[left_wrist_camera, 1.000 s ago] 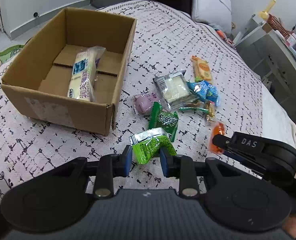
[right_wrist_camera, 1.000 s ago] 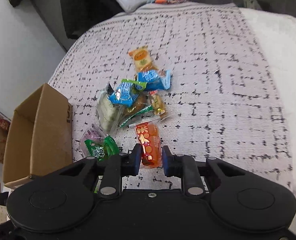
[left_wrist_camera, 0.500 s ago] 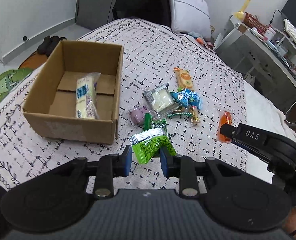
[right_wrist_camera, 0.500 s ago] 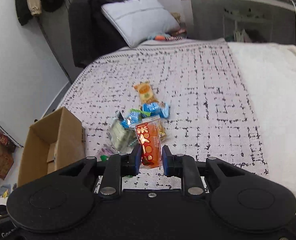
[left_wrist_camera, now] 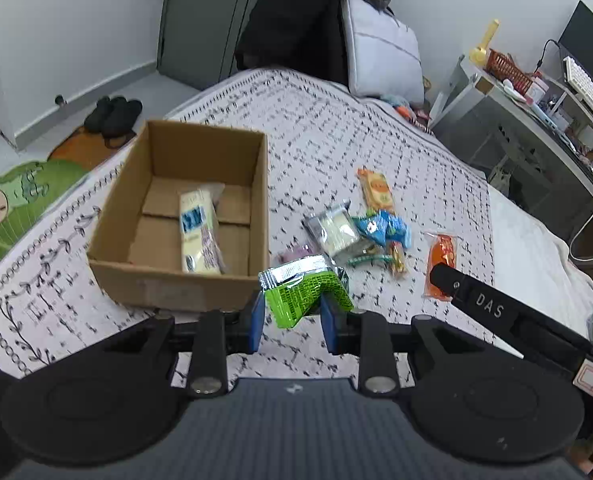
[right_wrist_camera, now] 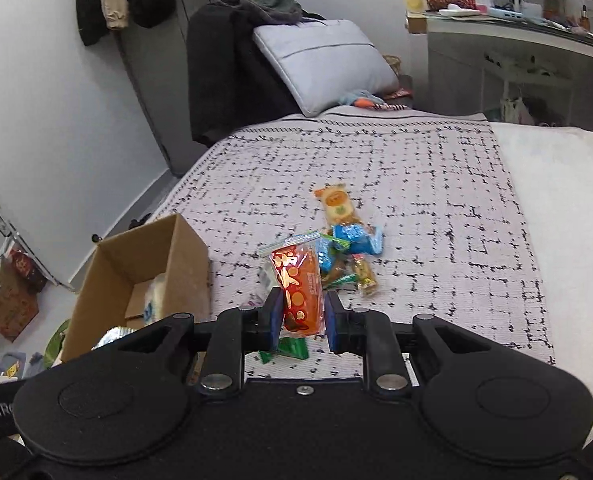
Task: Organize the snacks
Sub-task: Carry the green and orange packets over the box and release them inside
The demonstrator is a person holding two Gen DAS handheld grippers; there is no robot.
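My left gripper point(left_wrist_camera: 292, 322) is shut on a green snack packet point(left_wrist_camera: 302, 294), held above the bedspread just right of the cardboard box point(left_wrist_camera: 176, 292). A pale wrapped snack point(left_wrist_camera: 198, 236) lies inside the box. My right gripper point(right_wrist_camera: 303, 322) is shut on an orange-red snack packet point(right_wrist_camera: 298, 288), lifted above the pile; the same orange-red snack packet point(left_wrist_camera: 440, 258) shows in the left wrist view ahead of the right gripper's finger. Loose snacks remain on the bed: a blue one point(right_wrist_camera: 356, 238), an orange one point(right_wrist_camera: 338, 208), a clear white one point(left_wrist_camera: 336, 234).
The cardboard box point(right_wrist_camera: 144, 276) stands open at the bed's left edge. A grey pillow point(right_wrist_camera: 324, 62) and a dark coat point(right_wrist_camera: 224, 68) lie at the bed's head. A desk point(right_wrist_camera: 516, 56) with clutter stands to the right. Shoes point(left_wrist_camera: 114, 114) sit on the floor.
Both grippers have risen well above the bed, each carrying its packet. The box and the loose snacks now look smaller and farther away.
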